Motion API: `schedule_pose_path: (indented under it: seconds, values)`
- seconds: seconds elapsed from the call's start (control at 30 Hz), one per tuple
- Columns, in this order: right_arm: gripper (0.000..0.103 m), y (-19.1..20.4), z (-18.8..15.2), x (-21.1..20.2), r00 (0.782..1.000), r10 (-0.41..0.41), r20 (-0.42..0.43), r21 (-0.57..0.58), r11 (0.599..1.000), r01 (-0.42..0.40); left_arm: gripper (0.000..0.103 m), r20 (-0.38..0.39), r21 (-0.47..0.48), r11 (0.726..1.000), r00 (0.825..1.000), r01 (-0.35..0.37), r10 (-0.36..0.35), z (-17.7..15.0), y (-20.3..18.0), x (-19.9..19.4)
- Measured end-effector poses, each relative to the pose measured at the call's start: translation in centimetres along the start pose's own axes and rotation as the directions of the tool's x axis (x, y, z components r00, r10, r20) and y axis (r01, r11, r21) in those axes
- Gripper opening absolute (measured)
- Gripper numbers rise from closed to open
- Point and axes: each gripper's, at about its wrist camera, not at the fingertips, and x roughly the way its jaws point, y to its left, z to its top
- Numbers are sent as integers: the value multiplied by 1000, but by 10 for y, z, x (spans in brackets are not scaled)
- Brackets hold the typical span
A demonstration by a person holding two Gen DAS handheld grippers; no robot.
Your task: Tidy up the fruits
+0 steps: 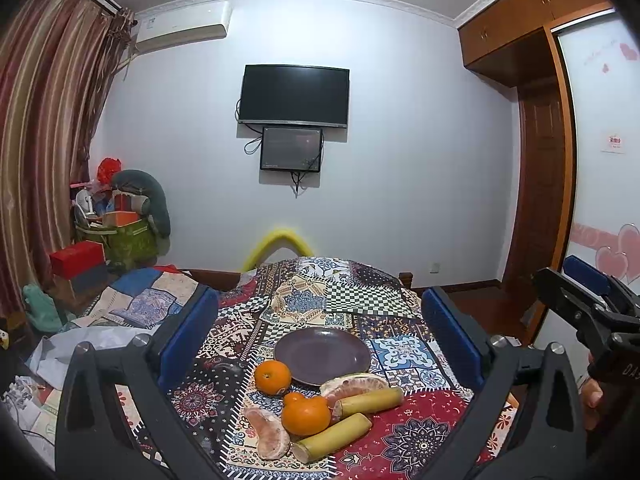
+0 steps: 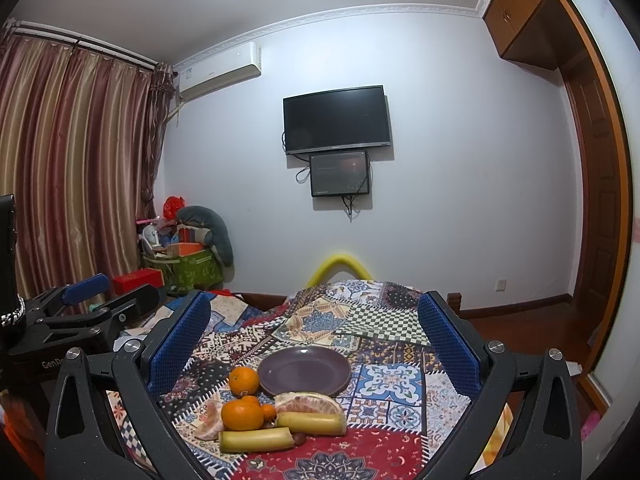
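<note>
An empty purple plate (image 1: 322, 355) (image 2: 304, 371) sits on a patchwork cloth. Just in front of it lie two oranges (image 1: 273, 376) (image 1: 306, 414), a small orange piece between them, two peeled pomelo segments (image 1: 354, 386) (image 1: 268, 432) and two yellow sugarcane pieces (image 1: 370, 399) (image 1: 332, 438). The right wrist view shows the same oranges (image 2: 244, 380) (image 2: 241, 414) and cane pieces (image 2: 311, 423) (image 2: 256, 440). My left gripper (image 1: 320, 340) is open and empty, held above and short of the fruit. My right gripper (image 2: 314, 344) is open and empty, at the same distance.
The patterned cloth (image 1: 400, 436) covers a table that ends at the far side near a yellow foam arc (image 1: 280, 240). Boxes and bags are piled at the left by the curtain (image 1: 116, 232). A wardrobe and door stand at the right (image 1: 540, 200).
</note>
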Motion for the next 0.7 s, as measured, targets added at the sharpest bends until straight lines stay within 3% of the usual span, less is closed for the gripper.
schedule_pose_path:
  seconds: [0.47, 0.7]
  values:
    - [103, -2, -6, 8, 1000, -7, -25, 6, 1000, 7, 103, -11, -1, 1000, 1000, 3, -3, -1, 1, 3]
    - [103, -7, -19, 32, 994, -39, -106, 16, 999, 41, 103, -66, -21, 1000, 998, -18, 16, -8, 11, 22]
